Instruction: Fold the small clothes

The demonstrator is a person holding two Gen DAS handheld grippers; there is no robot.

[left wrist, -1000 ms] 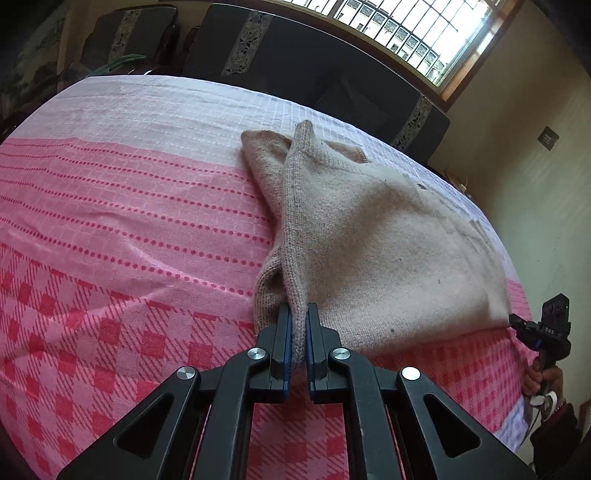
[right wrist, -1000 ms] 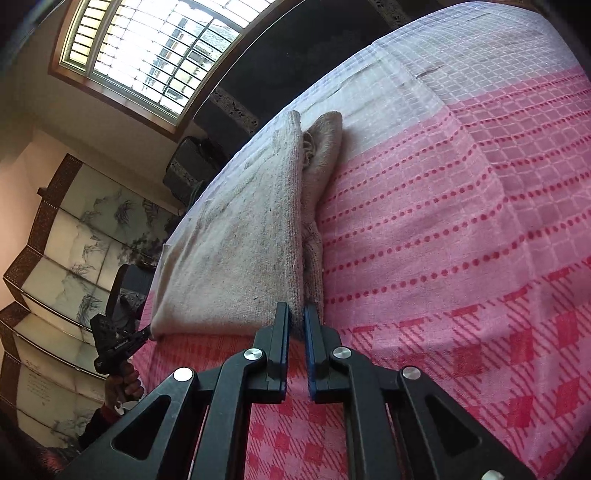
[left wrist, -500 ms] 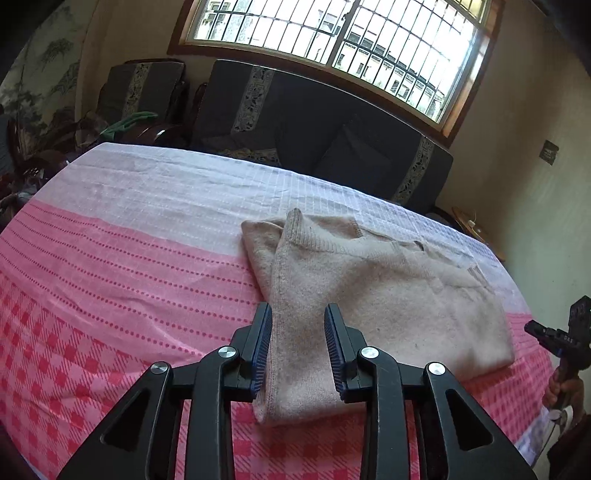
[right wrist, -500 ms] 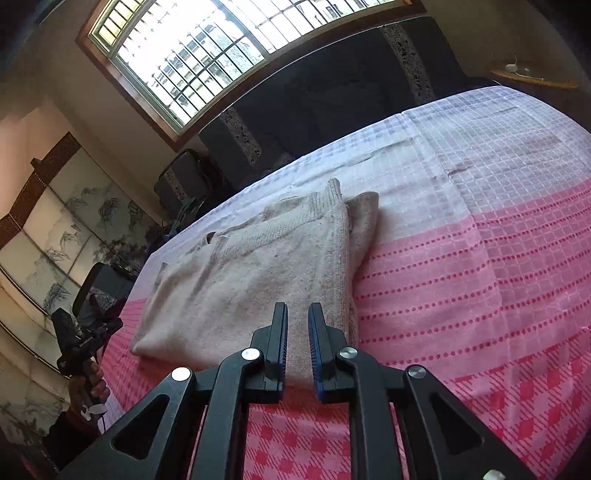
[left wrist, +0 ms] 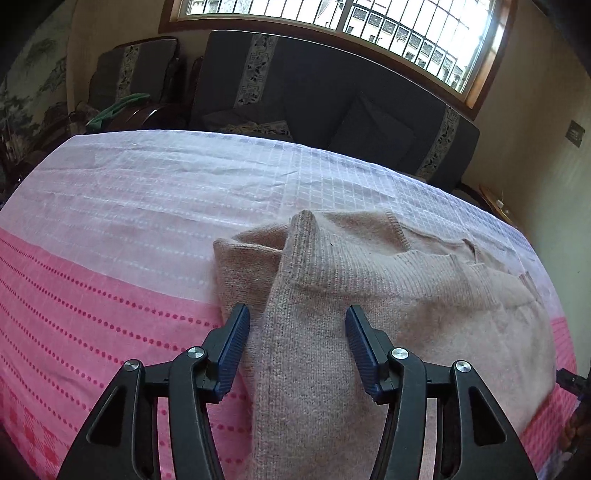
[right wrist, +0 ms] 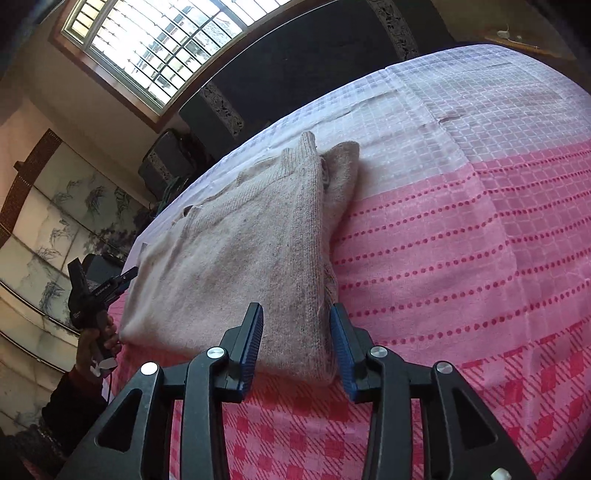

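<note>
A beige knitted sweater (left wrist: pixel 388 302) lies folded on the pink and white checked cloth (left wrist: pixel 110 266). My left gripper (left wrist: pixel 297 332) is open, its jaws standing either side of the sweater's left folded edge, holding nothing. In the right wrist view the sweater (right wrist: pixel 240 251) lies flat, and my right gripper (right wrist: pixel 297 332) is open over its near right corner, holding nothing. The left gripper (right wrist: pixel 99 291) shows there at the sweater's far left corner, in a hand.
The cloth (right wrist: pixel 461 240) covers a table that drops away at the near edge. A dark sofa (left wrist: pixel 332 110) stands behind the table under a barred window (left wrist: pixel 369 26). A painted folding screen (right wrist: pixel 48 229) stands to the side.
Both grippers let go of the sweater's edge and opened wide. The raised fold dropped flat onto the sweater. Both grippers lifted back a little from the cloth.
</note>
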